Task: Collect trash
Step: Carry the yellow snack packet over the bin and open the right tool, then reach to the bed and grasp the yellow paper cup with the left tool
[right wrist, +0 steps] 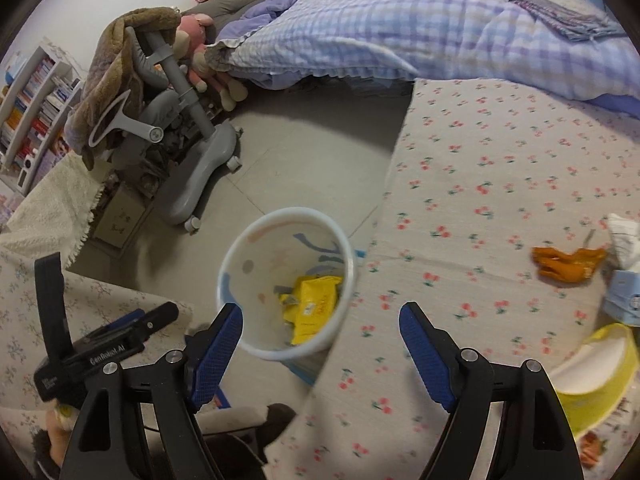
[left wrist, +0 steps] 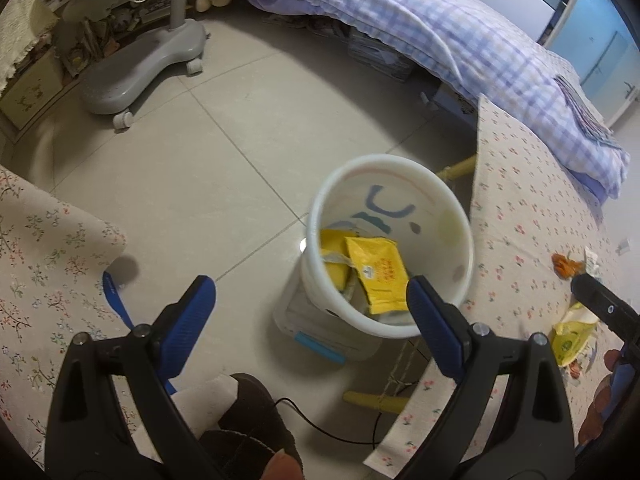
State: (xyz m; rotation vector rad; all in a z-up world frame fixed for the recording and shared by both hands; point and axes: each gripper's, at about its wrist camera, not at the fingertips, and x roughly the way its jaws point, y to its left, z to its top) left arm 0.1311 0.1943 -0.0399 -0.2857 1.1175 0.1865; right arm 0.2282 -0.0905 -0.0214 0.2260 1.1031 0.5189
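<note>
A white bin (left wrist: 400, 196) stands on the floor beside the table, with yellow packets (left wrist: 380, 276) lying inside. My left gripper (left wrist: 308, 292) hangs open above the bin's near rim, holding nothing. In the right wrist view the same bin (right wrist: 280, 213) and its yellow packets (right wrist: 314, 308) sit just beyond my right gripper (right wrist: 320, 312), which is open with no object in its grasp. An orange wrapper (right wrist: 568, 264), a white crumpled tissue (right wrist: 624, 236), a pale blue packet (right wrist: 624, 300) and a yellow wrapper (right wrist: 596, 376) lie on the floral tablecloth (right wrist: 500, 168) to the right.
A grey wheeled chair base (right wrist: 200, 176) stands on the tiled floor behind the bin. A bed with a checked quilt (right wrist: 400, 20) runs along the back. A second floral-covered surface (left wrist: 44, 264) is at the left. A black cable (left wrist: 320, 428) trails on the floor.
</note>
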